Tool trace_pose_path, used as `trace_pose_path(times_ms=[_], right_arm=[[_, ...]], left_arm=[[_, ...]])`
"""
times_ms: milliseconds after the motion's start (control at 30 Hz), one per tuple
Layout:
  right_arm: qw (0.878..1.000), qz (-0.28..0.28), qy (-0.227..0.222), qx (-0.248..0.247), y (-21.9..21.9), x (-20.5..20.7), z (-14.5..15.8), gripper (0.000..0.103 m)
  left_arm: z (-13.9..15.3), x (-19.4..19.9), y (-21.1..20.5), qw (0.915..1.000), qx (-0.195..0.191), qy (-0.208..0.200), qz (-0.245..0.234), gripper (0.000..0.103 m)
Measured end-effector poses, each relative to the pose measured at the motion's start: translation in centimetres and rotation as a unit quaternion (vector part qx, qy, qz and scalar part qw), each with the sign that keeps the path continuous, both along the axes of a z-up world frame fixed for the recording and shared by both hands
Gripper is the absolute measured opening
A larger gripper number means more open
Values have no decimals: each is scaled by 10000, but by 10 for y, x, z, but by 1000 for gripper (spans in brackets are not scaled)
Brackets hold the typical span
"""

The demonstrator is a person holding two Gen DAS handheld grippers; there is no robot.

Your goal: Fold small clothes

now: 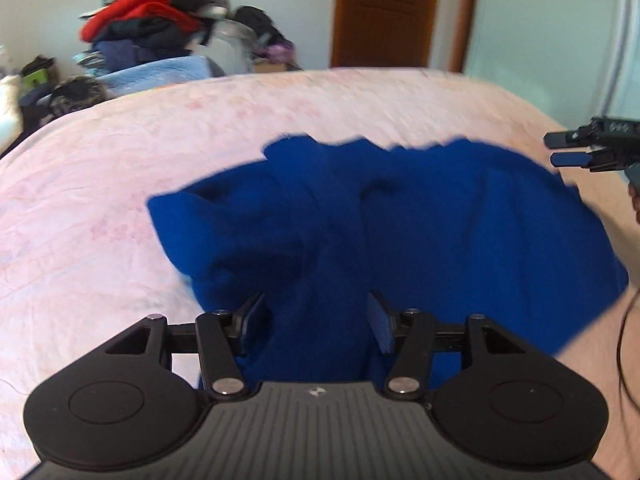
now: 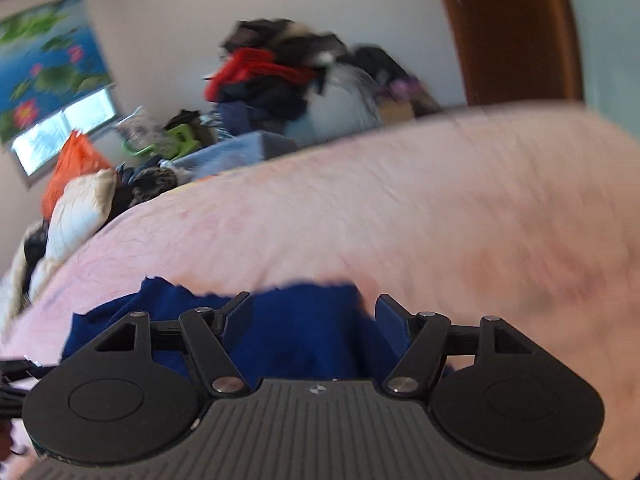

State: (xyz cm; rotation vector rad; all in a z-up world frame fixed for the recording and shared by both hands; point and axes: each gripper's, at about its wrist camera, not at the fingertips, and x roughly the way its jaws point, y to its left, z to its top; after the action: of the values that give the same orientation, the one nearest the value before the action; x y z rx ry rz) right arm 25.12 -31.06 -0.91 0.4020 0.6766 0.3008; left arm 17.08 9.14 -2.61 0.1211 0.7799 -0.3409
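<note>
On the pink bed (image 1: 120, 184), a rumpled blue garment (image 1: 400, 220) lies spread. Over its near edge the left gripper (image 1: 316, 316) hovers, jaws released, cloth between them ungripped. Toward its far edge the right gripper (image 2: 312, 316) hovers, jaws likewise released. Beyond the bed stands a clothes pile (image 1: 160, 20).

We find no readable text, label or number — both views are blurred (only a tiny emblem shows).

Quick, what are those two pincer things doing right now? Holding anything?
Left tool: open, above the blue garment, gripping nothing.
Right tool: open, also above the garment, gripping nothing.
</note>
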Motion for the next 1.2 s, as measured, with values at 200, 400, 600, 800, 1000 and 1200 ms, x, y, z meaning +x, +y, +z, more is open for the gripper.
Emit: trace_pose_path(times_ms=[200, 400, 600, 800, 1000, 1200], right_arm=[[9951, 362, 228, 890, -5, -54, -25, 72], [9914, 183, 421, 1226, -14, -82, -34, 72], [9887, 616, 519, 1268, -2, -94, -41, 62], [9920, 699, 581, 874, 13, -94, -44, 19], [9935, 509, 588, 828, 8, -100, -53, 8], [9953, 375, 499, 743, 4, -104, -47, 7]], left_arm=[[-3, -5, -8, 9996, 253, -85, -131, 49], [8, 0, 15, 9982, -601, 46, 69, 48], [0, 19, 36, 9845, -1518, 848, 224, 48], [-8, 25, 65, 9588, -2482, 1260, 560, 47], [-18, 27, 77, 9394, -2997, 1486, 744, 21], [-11, 10, 90, 9434, -2982, 1053, 998, 6]])
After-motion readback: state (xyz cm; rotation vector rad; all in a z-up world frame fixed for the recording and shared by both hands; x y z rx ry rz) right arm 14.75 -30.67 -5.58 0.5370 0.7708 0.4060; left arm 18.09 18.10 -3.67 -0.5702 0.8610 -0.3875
